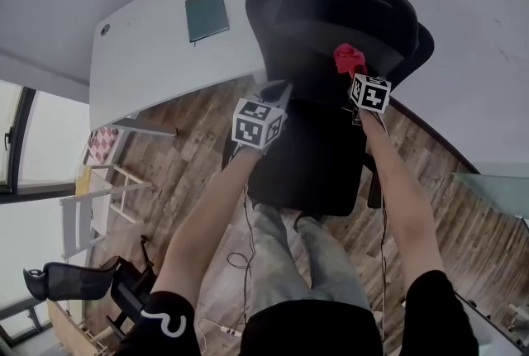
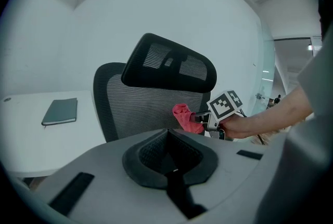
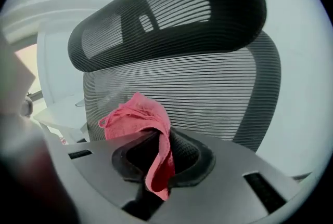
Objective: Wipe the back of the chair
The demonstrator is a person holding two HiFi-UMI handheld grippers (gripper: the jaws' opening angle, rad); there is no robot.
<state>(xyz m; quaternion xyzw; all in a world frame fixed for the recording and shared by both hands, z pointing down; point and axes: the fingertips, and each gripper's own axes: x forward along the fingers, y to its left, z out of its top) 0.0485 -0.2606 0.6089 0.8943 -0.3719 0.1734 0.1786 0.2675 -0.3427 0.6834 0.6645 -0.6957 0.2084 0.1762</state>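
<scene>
A black mesh office chair [image 1: 347, 24] stands in front of me, its ribbed back [image 3: 208, 88] and headrest [image 3: 171, 15] facing the grippers. My right gripper [image 1: 351, 75] is shut on a red cloth [image 1: 349, 59], held up against the upper back just below the headrest. In the right gripper view the cloth [image 3: 138, 119] bunches out of the jaws close to the mesh; contact cannot be told. My left gripper [image 1: 277, 92] hangs shut and empty to the left, apart from the chair. From it I see the chair back [image 2: 135, 108], the cloth [image 2: 182, 115] and the right gripper [image 2: 200, 121].
A white desk [image 1: 157, 49] with a dark green notebook [image 1: 207, 14] stands left of the chair. A white frame rack [image 1: 99, 197] and a second black chair [image 1: 74, 280] are at lower left. A glass partition [image 1: 496, 189] is on the right. Cables lie on the wooden floor.
</scene>
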